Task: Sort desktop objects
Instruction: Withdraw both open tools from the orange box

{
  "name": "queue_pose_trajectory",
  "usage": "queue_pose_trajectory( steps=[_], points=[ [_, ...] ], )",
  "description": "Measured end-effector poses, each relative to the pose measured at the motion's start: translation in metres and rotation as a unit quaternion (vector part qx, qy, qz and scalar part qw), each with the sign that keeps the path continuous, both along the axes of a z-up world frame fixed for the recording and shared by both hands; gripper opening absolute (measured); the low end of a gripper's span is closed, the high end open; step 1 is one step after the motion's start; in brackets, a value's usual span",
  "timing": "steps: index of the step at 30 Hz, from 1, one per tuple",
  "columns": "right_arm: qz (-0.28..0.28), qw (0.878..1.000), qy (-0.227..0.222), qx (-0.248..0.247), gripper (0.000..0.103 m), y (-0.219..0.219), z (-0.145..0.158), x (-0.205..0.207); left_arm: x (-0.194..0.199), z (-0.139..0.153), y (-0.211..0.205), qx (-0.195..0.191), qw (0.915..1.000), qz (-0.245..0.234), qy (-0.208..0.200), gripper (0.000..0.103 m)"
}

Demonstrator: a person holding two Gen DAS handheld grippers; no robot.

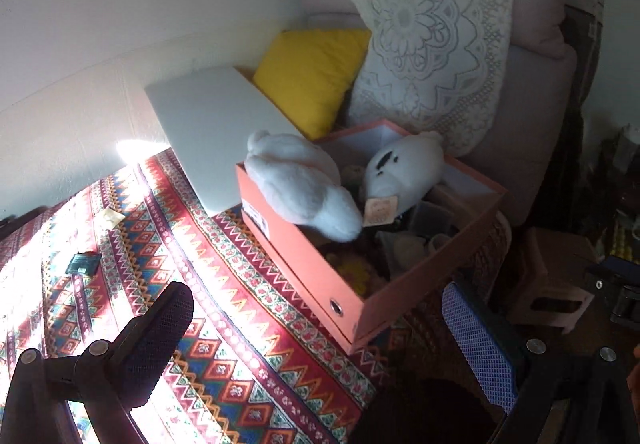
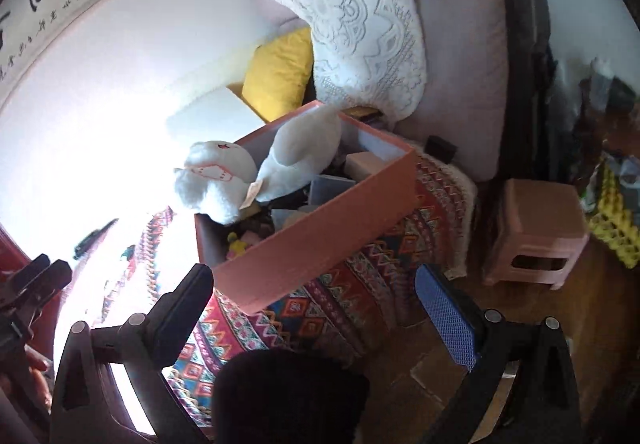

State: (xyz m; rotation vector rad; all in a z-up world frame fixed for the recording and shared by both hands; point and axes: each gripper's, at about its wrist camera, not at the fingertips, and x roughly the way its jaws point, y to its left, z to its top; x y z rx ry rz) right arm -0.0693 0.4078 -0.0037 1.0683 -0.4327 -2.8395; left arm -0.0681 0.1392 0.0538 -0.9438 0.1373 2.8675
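Observation:
An orange cardboard box (image 1: 304,264) (image 2: 320,240) stands on the table with the patterned cloth (image 1: 208,284), near its right edge. Two white plush toys (image 1: 304,183) (image 2: 216,179) lie across the box's top, over small items inside. A small dark packet (image 1: 83,264) and a pale paper scrap (image 1: 113,217) lie on the cloth at the left. My left gripper (image 1: 320,328) is open, hovering in front of the box with nothing between its fingers. My right gripper (image 2: 316,308) is also open and empty, near the box's front corner.
The box's white lid (image 1: 212,131) leans behind it by a yellow cushion (image 1: 312,79). A sofa with a lace cover (image 1: 432,43) stands beyond. A pink plastic stool (image 2: 536,236) is on the wooden floor to the right. Glare washes out the table's left part.

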Motion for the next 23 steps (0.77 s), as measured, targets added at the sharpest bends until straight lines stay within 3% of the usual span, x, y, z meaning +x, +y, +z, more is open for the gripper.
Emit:
queue_pose_trajectory(
  steps=[2,5,14,23],
  points=[
    [-0.005,1.0,0.005,0.019,0.103,-0.01,0.001,0.017,0.02,-0.006,0.008,-0.03,0.9996,0.001,0.004,0.102],
    [-0.004,0.999,0.005,0.032,0.103,-0.027,-0.001,0.037,0.047,-0.014,0.016,-0.042,0.9991,0.0,0.001,0.102],
    [0.032,0.997,0.0,0.076,0.103,-0.076,0.001,0.085,0.097,-0.022,0.03,-0.028,0.9996,-0.004,0.0,0.103],
    [0.033,0.995,0.024,0.091,0.103,-0.085,0.015,0.109,0.119,-0.011,0.024,-0.022,0.9992,0.016,0.03,0.103]
  ],
)
